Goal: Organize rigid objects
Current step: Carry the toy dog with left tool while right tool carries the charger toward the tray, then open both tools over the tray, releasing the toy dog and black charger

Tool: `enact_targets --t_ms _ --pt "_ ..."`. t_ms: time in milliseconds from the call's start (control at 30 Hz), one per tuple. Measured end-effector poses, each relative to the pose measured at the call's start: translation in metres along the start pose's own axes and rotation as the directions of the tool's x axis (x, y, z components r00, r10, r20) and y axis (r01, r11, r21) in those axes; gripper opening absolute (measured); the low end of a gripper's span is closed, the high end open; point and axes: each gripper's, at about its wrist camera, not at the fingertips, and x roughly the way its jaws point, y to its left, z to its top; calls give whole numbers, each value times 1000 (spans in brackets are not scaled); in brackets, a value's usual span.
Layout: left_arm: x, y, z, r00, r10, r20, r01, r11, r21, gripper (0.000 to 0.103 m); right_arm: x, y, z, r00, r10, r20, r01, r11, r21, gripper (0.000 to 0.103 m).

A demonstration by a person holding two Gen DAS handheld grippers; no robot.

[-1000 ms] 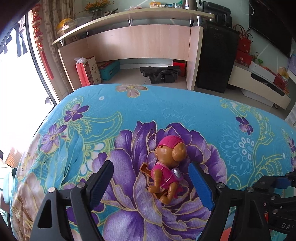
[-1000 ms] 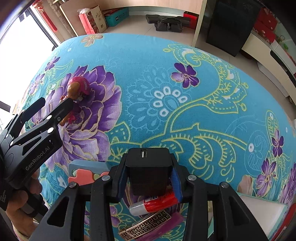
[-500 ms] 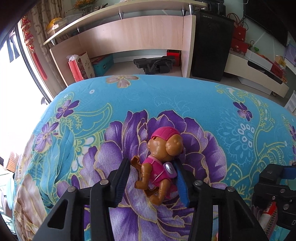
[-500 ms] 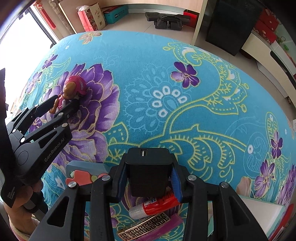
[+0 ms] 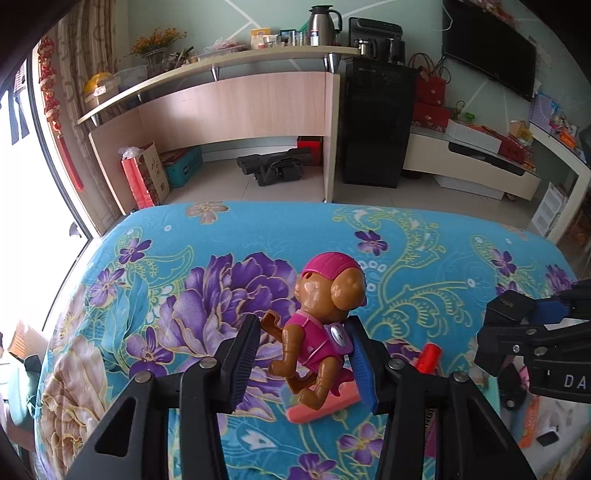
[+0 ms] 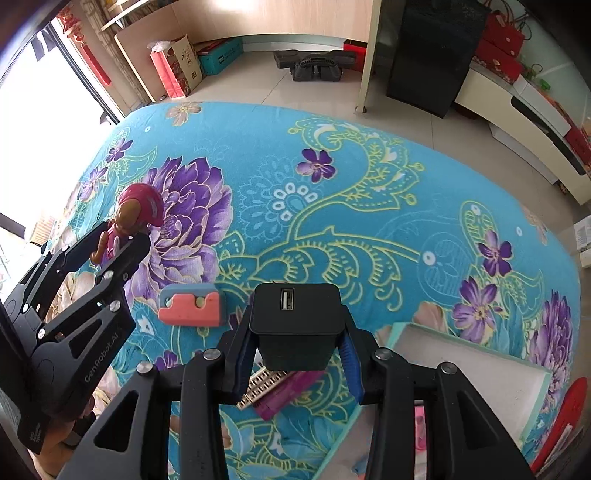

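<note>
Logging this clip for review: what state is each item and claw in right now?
Left claw: shut on the toy dog.
Toy dog: gripped, lifted off the cloth.
Right claw: shut on the black charger.
Black charger: held, USB port facing away.
Pink-and-blue block: lying on the cloth.

A home living room — ahead of the grippers stand a wall-mounted television, a low TV cabinet, a curved wooden shelf unit with a thermos and flowers — a floral-cloth table lies below.

Wooden desk, black cabinet, television
</note>
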Motion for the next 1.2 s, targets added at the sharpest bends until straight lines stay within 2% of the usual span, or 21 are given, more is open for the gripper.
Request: enact_targets --t_ms 233,533,700,967,1000,1033,1100,1200 --pt "-31 -85 -9 994 -106 2 105 988 112 50 -28 -73 -47 997 -75 -28 77 991 113 42" --pt "-51 -184 -32 977 -211 -30 211 945 249 50 -37 -164 -110 982 -158 -105 179 954 239 42" --pt "-44 -224 -49 969 -236 -71 246 921 302 50 -31 -204 -124 976 -169 -136 203 933 297 42" --pt "-28 -252 -73 966 -230 -118 257 904 342 51 -19 -236 -137 974 -148 -172 200 919 339 43" --pt "-27 -252 -74 966 -230 -117 256 904 341 55 -18 -237 -137 974 -145 -175 198 920 338 43" --pt "-27 -252 -75 965 -233 -119 260 904 338 64 -17 -237 -137 973 -146 -177 199 921 334 43" --pt "-28 -250 -76 963 -242 -119 268 905 329 73 -16 -236 -137 972 -152 -179 204 924 324 43" --pt "-33 -244 -75 965 -242 -104 263 909 323 73 -16 -233 -134 970 -165 -178 215 924 315 43"
